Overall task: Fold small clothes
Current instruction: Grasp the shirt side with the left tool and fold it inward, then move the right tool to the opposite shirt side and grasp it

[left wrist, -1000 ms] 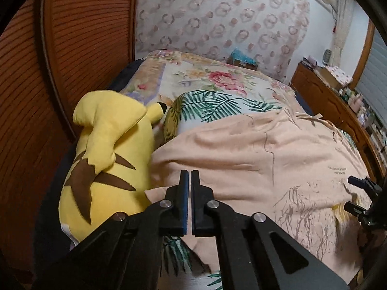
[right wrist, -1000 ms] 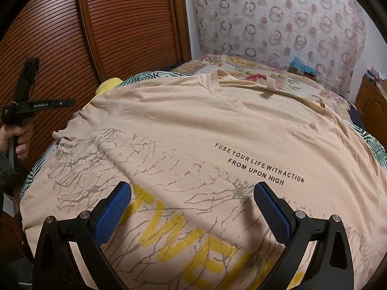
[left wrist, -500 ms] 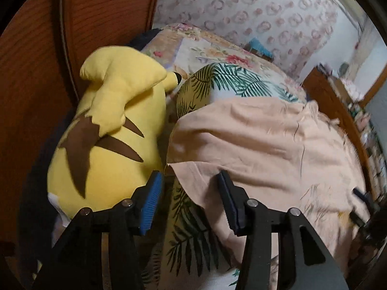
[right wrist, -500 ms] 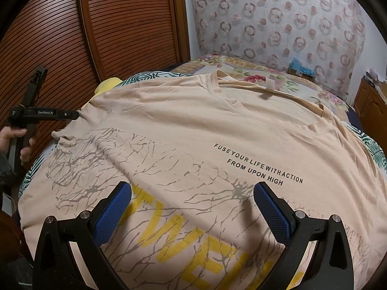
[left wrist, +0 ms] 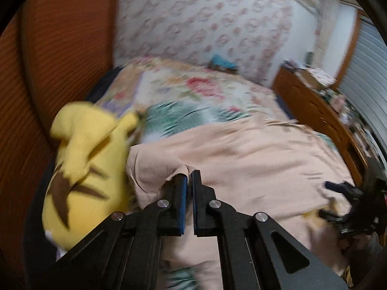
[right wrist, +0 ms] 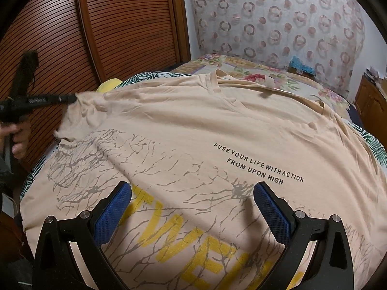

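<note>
Fabric is now caught in my left gripper (left wrist: 189,177) — a second ago its jaws were shut on nothing, half a second ago they stood apart over the sleeve edge, and now they are pinched tight on a small peak of the peach cotton T-shirt with grey branch print and yellow lettering (right wrist: 193,130). From the right wrist view I can see that same sleeve corner drawn up into a tent at the bed's left edge, where the left gripper (right wrist: 70,99) has it, with wrinkles fanning out from the pinch. I read this as the first fold getting under way: the sleeve is secured and lifted, ready to be carried inward across the chest.

My right gripper (right wrist: 192,207) hovers with its blue pads wide apart over the printed lower front, clamping nothing. The shirt itself lies spread face up across the floral and palm-leaf bedspread (left wrist: 193,89), collar toward the far edge of the bed, hem toward me.

Around it: a yellow plush toy with brown stripes (left wrist: 84,159) sits right beside the sleeve I am holding, at the bed's left edge against the slatted wooden wardrobe doors (right wrist: 116,24) — close enough that a low swing could snag it. A wooden cabinet (left wrist: 314,111) runs along the right edge, well apart from the work. The left view is blurred, so finer detail there escapes me.
</note>
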Action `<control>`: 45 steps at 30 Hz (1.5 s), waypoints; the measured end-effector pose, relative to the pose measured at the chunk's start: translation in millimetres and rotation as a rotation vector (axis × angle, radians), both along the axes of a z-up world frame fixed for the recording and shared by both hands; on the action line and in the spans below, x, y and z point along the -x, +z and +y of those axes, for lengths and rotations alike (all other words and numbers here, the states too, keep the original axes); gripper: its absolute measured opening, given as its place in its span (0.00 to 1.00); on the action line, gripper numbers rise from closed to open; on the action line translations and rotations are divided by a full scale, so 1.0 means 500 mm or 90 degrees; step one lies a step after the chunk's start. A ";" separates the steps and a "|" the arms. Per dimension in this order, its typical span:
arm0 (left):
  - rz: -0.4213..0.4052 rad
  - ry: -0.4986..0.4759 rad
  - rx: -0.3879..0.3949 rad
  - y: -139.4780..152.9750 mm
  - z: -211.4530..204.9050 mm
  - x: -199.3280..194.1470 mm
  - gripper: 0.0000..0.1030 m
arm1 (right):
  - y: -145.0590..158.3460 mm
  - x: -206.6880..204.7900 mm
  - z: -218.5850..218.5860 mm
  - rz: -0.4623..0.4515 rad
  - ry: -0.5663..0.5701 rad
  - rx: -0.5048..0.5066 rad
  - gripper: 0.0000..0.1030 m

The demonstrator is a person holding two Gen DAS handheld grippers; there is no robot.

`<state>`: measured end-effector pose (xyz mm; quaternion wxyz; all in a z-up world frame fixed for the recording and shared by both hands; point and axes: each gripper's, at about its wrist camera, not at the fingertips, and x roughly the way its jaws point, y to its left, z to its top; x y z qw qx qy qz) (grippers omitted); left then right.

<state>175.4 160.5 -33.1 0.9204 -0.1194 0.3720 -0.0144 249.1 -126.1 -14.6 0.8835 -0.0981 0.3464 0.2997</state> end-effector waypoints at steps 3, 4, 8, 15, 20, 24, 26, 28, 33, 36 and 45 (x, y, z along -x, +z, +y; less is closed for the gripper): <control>-0.021 -0.069 -0.012 0.042 -0.079 -0.029 0.04 | 0.000 0.000 -0.002 0.000 -0.002 0.000 0.98; -0.027 -0.091 -0.020 0.052 -0.104 -0.035 0.04 | 0.001 0.000 -0.003 0.000 -0.004 0.000 0.98; -0.031 -0.139 -0.060 0.068 -0.176 -0.048 0.18 | 0.002 0.001 -0.004 -0.002 -0.008 0.005 0.98; -0.017 -0.106 -0.065 0.032 -0.144 -0.019 0.66 | 0.005 0.007 0.002 -0.008 -0.010 0.013 0.98; 0.033 -0.061 -0.077 -0.039 -0.082 0.006 0.79 | 0.008 0.008 0.002 -0.008 -0.009 0.015 0.98; 0.076 -0.036 -0.101 -0.088 -0.055 0.013 0.79 | 0.013 0.009 -0.003 -0.010 -0.008 0.008 0.98; 0.082 -0.030 -0.117 -0.103 -0.047 0.018 0.79 | 0.016 0.009 -0.005 -0.008 -0.001 0.000 0.95; 0.084 -0.029 -0.118 -0.111 -0.045 0.019 0.79 | 0.020 0.005 -0.005 0.001 0.012 -0.009 0.93; 0.093 -0.027 -0.125 -0.136 -0.043 0.016 0.83 | 0.050 0.000 0.025 -0.008 0.049 -0.017 0.82; 0.084 -0.023 -0.121 -0.140 -0.042 0.017 0.85 | 0.065 -0.012 0.053 -0.014 0.074 -0.016 0.75; 0.084 -0.021 -0.120 -0.143 -0.037 0.016 0.86 | 0.056 -0.055 0.168 -0.005 0.173 0.006 0.63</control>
